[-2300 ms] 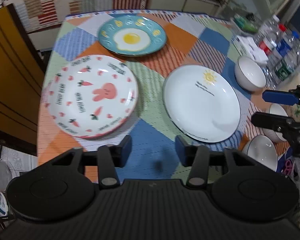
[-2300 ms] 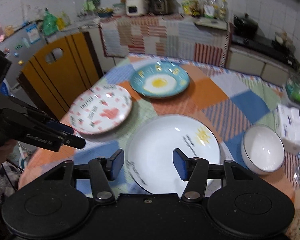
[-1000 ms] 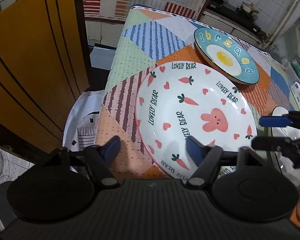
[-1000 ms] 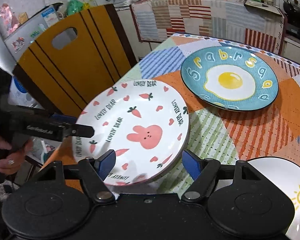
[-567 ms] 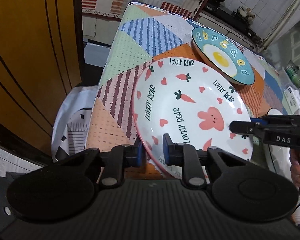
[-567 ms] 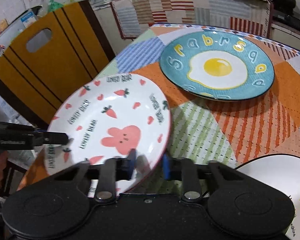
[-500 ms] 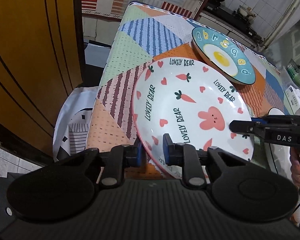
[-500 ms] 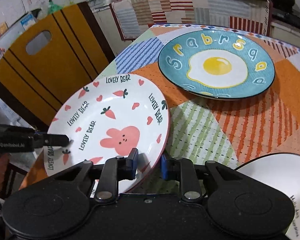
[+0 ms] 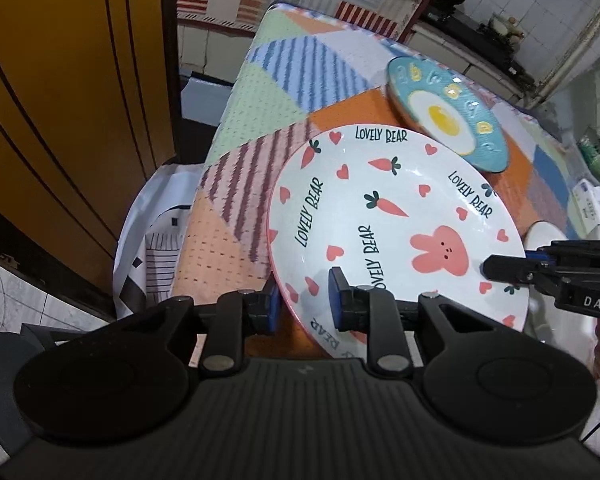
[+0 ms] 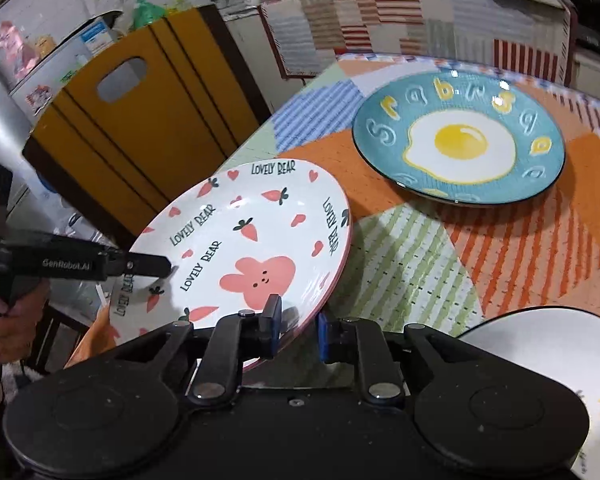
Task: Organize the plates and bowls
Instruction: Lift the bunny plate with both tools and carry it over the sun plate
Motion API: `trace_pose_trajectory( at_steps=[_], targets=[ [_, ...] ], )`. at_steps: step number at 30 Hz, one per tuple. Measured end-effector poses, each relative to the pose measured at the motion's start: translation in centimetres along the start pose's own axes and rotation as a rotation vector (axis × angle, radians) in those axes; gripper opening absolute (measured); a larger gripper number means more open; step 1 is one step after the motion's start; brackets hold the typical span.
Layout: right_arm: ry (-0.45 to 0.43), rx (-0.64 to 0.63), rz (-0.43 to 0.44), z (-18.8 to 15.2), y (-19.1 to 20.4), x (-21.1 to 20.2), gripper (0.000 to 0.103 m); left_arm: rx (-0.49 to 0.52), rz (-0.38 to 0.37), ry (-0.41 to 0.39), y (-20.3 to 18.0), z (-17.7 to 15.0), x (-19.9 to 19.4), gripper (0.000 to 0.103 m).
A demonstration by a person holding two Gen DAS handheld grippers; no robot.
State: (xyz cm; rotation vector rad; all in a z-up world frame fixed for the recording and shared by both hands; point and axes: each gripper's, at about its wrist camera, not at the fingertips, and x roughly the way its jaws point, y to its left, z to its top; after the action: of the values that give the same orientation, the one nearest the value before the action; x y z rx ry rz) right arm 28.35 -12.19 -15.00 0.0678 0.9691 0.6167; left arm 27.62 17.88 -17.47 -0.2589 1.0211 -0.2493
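The white rabbit-and-carrot plate (image 9: 380, 220) (image 10: 252, 240) is held tilted above the table's left edge, between both grippers. My left gripper (image 9: 302, 300) has the plate's near rim between its blue pads, which press on it while the jaws are opening slightly. My right gripper (image 10: 296, 328) is shut on the opposite rim. Each gripper shows in the other's view: the right gripper (image 9: 500, 270) and the left gripper (image 10: 160, 268). A blue fried-egg plate (image 9: 444, 120) (image 10: 460, 144) lies farther back. A white sun plate (image 10: 540, 344) lies at the near right.
A patchwork cloth (image 10: 412, 260) covers the table. A yellow wooden chair back (image 10: 140, 120) stands close to the table's left edge, with a white bag (image 9: 156, 240) on the floor below. A white bowl (image 9: 544, 232) sits behind the right gripper. A hand (image 10: 4, 320) holds the left gripper.
Both grippers went from open around the rabbit plate's rim to shut on it. The plate now sits tilted and lifted off the cloth.
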Motion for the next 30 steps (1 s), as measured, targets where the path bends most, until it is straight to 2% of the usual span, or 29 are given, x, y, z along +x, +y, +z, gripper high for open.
trace_pose_trajectory(
  at_steps=[9, 16, 23, 30],
  targets=[
    [-0.073, 0.016, -0.039, -1.2, 0.7, -7.9, 0.022, 0.100, -0.044, -0.056, -5.6, -0.2, -5.1, 0.022],
    [-0.138, 0.024, -0.097, -3.8, 0.1, -14.6, 0.022, 0.178, -0.082, -0.073, -11.3, -1.5, -7.5, 0.023],
    [-0.149, 0.090, -0.139, -7.8, -2.5, -19.2, 0.023, 0.281, -0.094, -0.054, -17.3, -3.6, -7.2, 0.024],
    [-0.164, 0.172, -0.156, -11.0, -5.2, -19.9, 0.023, 0.327, -0.078, -0.003, -20.8, -4.9, -5.3, 0.025]
  ],
)
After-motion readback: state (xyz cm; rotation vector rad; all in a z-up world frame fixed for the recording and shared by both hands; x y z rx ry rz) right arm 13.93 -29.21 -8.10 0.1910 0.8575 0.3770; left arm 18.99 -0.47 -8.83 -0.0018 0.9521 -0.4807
